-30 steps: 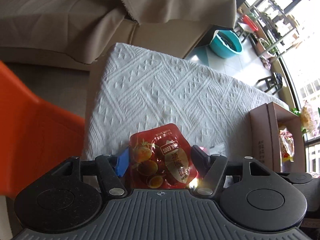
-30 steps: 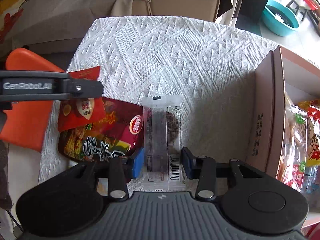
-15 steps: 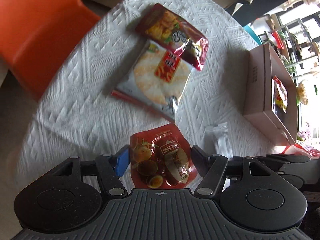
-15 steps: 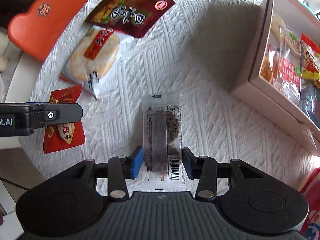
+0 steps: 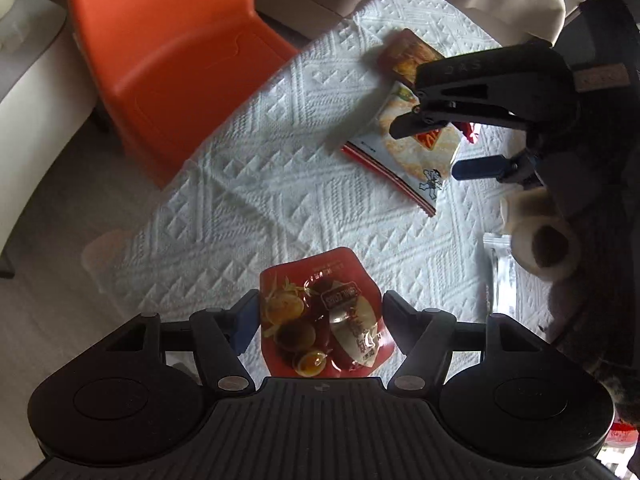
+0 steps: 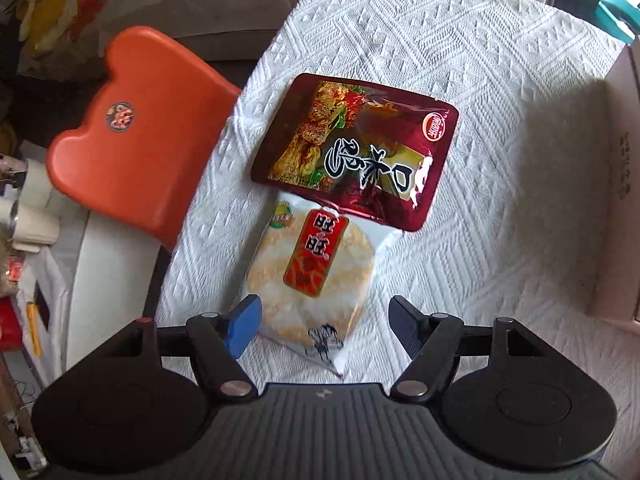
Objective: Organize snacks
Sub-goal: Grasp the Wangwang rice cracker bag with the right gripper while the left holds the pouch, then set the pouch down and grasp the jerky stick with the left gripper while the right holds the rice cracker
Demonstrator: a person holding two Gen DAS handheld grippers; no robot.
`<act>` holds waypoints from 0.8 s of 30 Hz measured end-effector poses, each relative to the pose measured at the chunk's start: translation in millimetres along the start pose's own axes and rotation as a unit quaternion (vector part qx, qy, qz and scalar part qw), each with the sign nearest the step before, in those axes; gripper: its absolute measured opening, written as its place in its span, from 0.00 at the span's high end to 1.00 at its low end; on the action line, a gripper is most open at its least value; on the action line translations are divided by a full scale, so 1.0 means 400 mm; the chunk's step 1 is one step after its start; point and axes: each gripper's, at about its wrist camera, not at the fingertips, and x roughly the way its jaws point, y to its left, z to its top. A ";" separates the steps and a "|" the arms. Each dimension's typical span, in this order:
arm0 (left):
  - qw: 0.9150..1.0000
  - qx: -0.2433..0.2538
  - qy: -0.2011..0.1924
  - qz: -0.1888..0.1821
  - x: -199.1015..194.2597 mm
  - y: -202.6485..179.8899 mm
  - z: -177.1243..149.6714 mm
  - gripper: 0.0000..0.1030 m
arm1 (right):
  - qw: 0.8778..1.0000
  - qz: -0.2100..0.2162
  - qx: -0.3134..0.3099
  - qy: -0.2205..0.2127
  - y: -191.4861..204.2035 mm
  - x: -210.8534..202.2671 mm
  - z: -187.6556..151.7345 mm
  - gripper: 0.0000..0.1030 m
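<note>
The white textured tablecloth (image 6: 460,60) is covering the table and serving as the landmark here. An orange plastic chair (image 5: 172,60) is standing just beside the cloth's edge, and a cardboard box (image 6: 618,200) is sitting on the cloth at its far right side. On the cloth, a dark red snack bag (image 6: 356,148) is lying with its near edge overlapping a white rice cracker packet (image 6: 316,276). The right gripper (image 6: 322,322) is hovering over that cracker packet with its jaws spread wide to either side of it, gripping nothing. The left gripper (image 5: 320,314) is holding a small red egg snack pouch (image 5: 324,316) above the cloth, the pouch sitting between its fingers. A clear wrapped snack (image 5: 500,272) is lying on the cloth near its right edge.
</note>
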 end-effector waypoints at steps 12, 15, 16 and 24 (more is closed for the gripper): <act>0.999 0.027 0.025 -0.033 0.016 0.088 0.046 0.31 | 0.988 -0.129 -0.075 -0.033 0.169 0.112 0.025 0.12; 0.998 0.043 0.034 -0.036 0.016 0.093 0.056 0.31 | 0.988 -0.124 -0.088 -0.017 0.153 0.077 -0.002 0.26; 0.997 0.049 0.036 -0.038 0.017 0.092 0.059 0.31 | 0.988 -0.129 -0.088 -0.013 0.145 0.065 -0.015 0.26; 0.991 0.101 0.032 -0.079 0.045 0.032 0.063 0.31 | 0.984 -0.167 -0.068 -0.002 0.001 -0.065 -0.168 0.26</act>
